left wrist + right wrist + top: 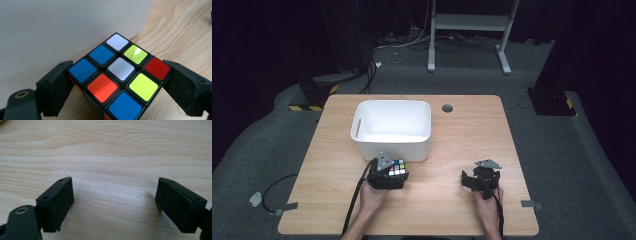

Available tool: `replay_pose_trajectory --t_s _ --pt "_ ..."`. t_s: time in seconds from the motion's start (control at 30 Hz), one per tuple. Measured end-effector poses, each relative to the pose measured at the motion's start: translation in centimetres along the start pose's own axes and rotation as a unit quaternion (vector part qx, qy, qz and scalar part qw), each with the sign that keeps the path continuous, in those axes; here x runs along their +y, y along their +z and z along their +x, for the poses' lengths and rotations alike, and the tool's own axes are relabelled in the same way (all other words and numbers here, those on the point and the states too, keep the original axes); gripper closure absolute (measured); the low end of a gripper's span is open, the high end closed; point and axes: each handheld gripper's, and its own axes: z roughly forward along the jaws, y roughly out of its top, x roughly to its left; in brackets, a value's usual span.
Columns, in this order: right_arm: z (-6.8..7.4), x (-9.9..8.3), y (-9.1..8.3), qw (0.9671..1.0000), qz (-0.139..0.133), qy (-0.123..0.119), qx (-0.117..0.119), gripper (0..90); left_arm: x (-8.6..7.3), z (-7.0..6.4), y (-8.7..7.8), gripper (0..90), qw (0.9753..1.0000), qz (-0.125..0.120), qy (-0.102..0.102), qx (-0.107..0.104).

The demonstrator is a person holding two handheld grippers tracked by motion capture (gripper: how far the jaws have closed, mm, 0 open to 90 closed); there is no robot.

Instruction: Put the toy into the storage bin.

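The left hand-held gripper (117, 82) is clamped on a multicoloured plastic puzzle cube (117, 76), its jaws pressed against two opposite sides, just in front of the white rectangular plastic bin (392, 127) on the light wooden bench (462, 135). The likely step is lifting the cube over the bin's near wall, so it is best raised straight up, kept level and firmly squeezed until clear of the rim. The right hand-held gripper (115, 202) rests with jaws wide apart, holding nothing, well clear to the side.
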Motion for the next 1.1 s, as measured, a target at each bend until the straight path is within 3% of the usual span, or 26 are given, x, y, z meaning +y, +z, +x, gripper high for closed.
replay_pose_trajectory --t_s 0.43,0.73,1.1 --pt "0.0 0.0 0.0 1.0000 0.000 0.000 0.000 15.0 0.1 0.0 -0.3 13.8 0.9998 0.007 0.016 0.007" --pt "0.0 0.0 0.0 1.0000 0.000 0.000 0.000 15.1 0.4 -0.1 -0.8 13.8 1.0000 0.002 -0.005 -0.002" --pt "0.0 0.0 0.0 1.0000 0.000 0.000 0.000 15.1 0.7 -0.5 -1.5 13.8 0.9999 0.009 0.002 -0.013"
